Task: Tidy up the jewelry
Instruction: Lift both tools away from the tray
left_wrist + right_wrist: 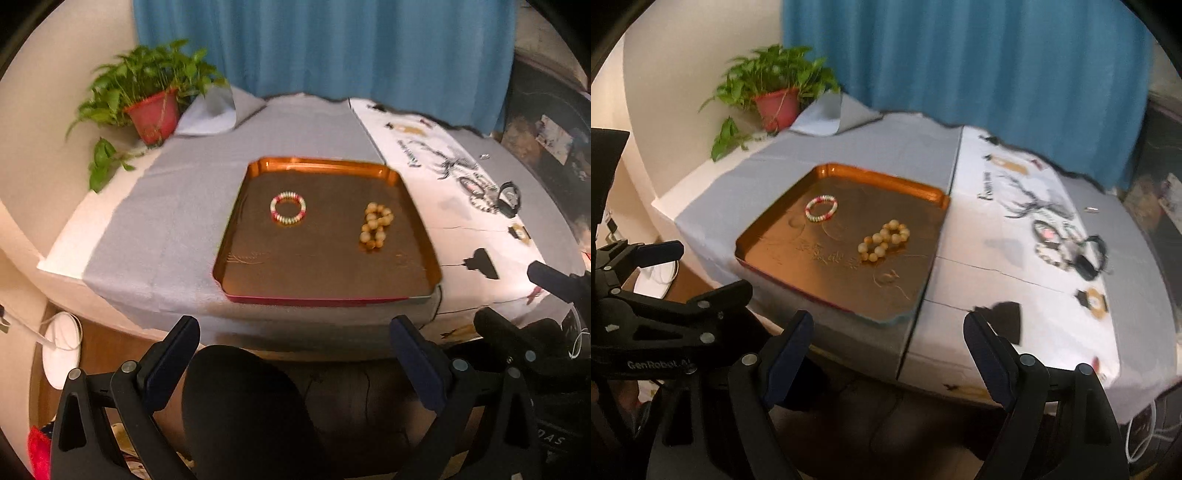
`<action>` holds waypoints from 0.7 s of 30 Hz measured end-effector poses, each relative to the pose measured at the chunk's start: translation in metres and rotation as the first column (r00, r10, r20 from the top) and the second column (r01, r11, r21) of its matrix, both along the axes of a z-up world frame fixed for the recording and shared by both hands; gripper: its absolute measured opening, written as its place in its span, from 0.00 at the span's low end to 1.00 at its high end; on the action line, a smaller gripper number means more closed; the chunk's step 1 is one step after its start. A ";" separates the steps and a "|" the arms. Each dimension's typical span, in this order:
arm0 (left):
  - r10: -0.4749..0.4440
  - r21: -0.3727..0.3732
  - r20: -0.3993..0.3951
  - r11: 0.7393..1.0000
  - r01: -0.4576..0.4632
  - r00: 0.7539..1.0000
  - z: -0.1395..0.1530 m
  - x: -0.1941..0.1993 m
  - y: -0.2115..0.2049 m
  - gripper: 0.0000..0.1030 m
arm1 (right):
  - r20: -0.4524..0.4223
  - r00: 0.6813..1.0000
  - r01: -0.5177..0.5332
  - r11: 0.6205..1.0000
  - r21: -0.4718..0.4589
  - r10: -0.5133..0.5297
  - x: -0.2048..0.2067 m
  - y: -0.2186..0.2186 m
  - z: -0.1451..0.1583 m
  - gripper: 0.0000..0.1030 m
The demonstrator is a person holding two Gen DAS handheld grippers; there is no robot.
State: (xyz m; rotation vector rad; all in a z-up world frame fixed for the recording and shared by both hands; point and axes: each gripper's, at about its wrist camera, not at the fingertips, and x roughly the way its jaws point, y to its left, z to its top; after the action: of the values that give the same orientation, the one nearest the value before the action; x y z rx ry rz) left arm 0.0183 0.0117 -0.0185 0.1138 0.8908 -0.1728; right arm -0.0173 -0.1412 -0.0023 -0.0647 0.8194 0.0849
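Observation:
A copper tray [236, 206] [764, 229] lies on the table. In it are a red-and-white bead bracelet [288, 208] [821, 209] at the left and a tan wooden bead bracelet [375, 225] [884, 240] twisted in a figure eight at the right. More jewelry [495, 195] [1067, 247], bead bracelets and a black band, lies on the white cloth to the right. My left gripper [295, 347] is open and empty, held off the table's front edge. My right gripper [888, 343] is open and empty, also in front of the table, right of the left gripper [701, 277].
A potted plant in a red pot [155, 114] [777, 103] stands at the back left corner. A grey cloth [177, 206] and a white printed cloth [461, 236] cover the table. A blue curtain [332, 44] hangs behind. A white object [61, 347] lies on the floor at the left.

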 end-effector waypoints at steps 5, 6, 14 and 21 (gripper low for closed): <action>0.004 0.020 0.056 1.000 -0.005 0.998 0.017 -0.029 -0.001 0.99 | 0.040 0.999 0.017 1.000 -0.010 -0.016 -0.032 -0.003 0.012 0.82; 0.006 0.018 0.064 1.000 -0.007 0.998 0.020 -0.036 -0.001 0.99 | 0.046 0.999 0.017 1.000 -0.008 -0.017 -0.039 -0.004 0.014 0.82; 0.007 0.022 0.091 1.000 -0.009 0.996 0.027 -0.082 -0.004 0.99 | 0.079 0.997 0.002 1.000 0.001 -0.002 -0.080 -0.005 0.021 0.82; 0.004 0.037 0.118 0.999 -0.008 0.993 0.033 -0.104 -0.005 0.99 | 0.083 0.996 -0.017 1.000 0.015 0.016 -0.106 -0.005 0.019 0.82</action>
State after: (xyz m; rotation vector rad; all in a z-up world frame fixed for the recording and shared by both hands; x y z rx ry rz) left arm -0.0854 0.0072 0.0148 0.1550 0.7763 -0.1424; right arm -0.1237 -0.1460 0.0162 -0.0598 0.7351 0.1032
